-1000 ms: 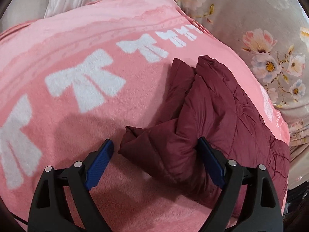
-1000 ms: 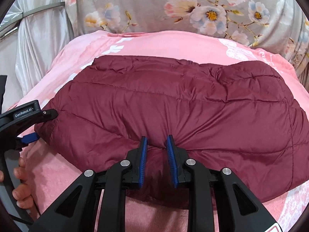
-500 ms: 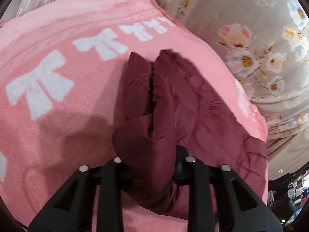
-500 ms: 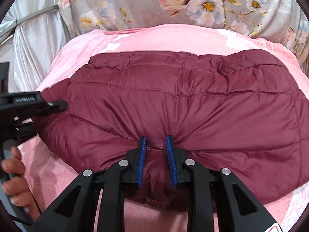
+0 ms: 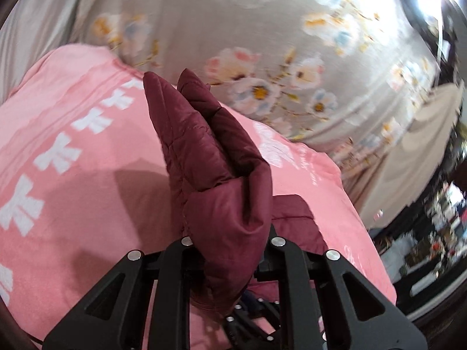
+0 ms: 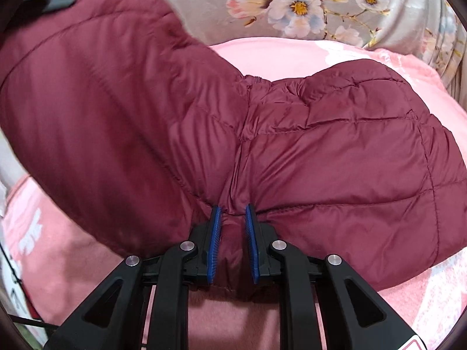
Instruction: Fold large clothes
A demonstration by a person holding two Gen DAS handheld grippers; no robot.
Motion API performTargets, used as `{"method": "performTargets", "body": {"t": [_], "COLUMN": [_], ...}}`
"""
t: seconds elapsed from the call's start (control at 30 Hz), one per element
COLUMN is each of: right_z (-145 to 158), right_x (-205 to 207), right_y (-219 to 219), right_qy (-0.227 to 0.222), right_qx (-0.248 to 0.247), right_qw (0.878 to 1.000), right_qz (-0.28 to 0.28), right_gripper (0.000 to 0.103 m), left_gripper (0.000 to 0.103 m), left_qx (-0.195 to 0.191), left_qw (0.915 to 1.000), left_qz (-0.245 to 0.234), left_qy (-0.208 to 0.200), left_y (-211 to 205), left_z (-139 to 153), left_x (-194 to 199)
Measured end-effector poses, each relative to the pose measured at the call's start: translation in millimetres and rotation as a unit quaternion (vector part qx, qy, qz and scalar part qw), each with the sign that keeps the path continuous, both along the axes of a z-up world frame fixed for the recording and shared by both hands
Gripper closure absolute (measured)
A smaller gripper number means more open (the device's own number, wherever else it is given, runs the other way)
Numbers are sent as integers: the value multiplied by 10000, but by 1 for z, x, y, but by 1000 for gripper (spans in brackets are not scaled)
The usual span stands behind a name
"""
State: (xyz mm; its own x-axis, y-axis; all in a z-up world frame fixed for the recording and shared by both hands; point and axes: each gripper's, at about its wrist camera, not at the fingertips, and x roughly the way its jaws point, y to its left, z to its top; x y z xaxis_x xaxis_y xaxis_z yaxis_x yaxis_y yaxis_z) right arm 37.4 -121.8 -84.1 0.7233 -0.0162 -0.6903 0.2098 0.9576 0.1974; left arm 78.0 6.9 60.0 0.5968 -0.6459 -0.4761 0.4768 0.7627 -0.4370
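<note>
Maroon puffer jacket [image 6: 335, 151] lies on the pink blanket [image 5: 73, 175], one side lifted. Your left gripper [image 5: 230, 245] is closing on a bunched corner; your right gripper [image 6: 232, 233], also closing, pinches the near hem. Likely light, soft, slick-shelled: take hold at stitched seams, not puffed panels, or it may slip.

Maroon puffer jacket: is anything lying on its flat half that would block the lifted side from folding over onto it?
Nothing visible does. The flat half of the maroon puffer jacket lies bare on the pink blanket, nothing on top. The left gripper holds the raised side; the right gripper pinches the near edge, both jaws closing on fabric.
</note>
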Motion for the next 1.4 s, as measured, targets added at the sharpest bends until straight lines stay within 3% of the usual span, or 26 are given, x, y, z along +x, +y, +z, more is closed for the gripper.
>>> {"method": "performTargets", "body": {"t": [0.1, 0.3, 0.53, 0.67, 0.87, 0.93, 1.0, 1.07, 1.17, 1.27, 1.4], "right_z": [18, 42, 44, 37, 35, 38, 42, 47, 59, 71, 83], "right_x": [-21, -85, -137, -151, -154, -152, -154, -156, -156, -148, -125], "right_y": [-13, -57, -109, -127, -136, -138, -140, -143, -149, -162, -176], "right_qy": [-224, -428, -372, -318, -382, -425, -497, -595, -792, -975, -1161], "right_qx": [75, -339, -450, -364, -274, -280, -270, -271, -314, -17, 228], "right_qw": [9997, 9975, 9929, 9917, 9912, 9909, 9902, 9893, 9875, 9876, 9858], "right_qz": [-42, -448, -1032, -1192, -1234, -1249, -1277, -1304, -1324, -1231, -1196], "right_gripper": [88, 88, 88, 88, 87, 84, 81, 73, 60, 50, 43], "left_gripper": [87, 87, 87, 87, 84, 75, 50, 41, 34, 22, 22], "left_qx": [173, 513, 1237, 1585, 1779, 1702, 1536, 1302, 914, 679, 1028], "left_qw": [9991, 9929, 9781, 9722, 9694, 9698, 9708, 9750, 9840, 9937, 9945], "left_qz": [-381, -1070, -1604, -1608, -1560, -1599, -1658, -1608, -1468, -890, 140], "left_qy": [-92, -7, 482, 618, 653, 698, 810, 804, 425, -24, -119], "left_y": [-36, -119, -216, -240, -246, -243, -240, -232, -208, -176, -145], "left_z": [8, 0, -63, -95, -103, -100, -91, -73, -34, 1, 7], "left_x": [-6, -16, -35, -39, -40, -41, -41, -43, -44, -32, 1]}}
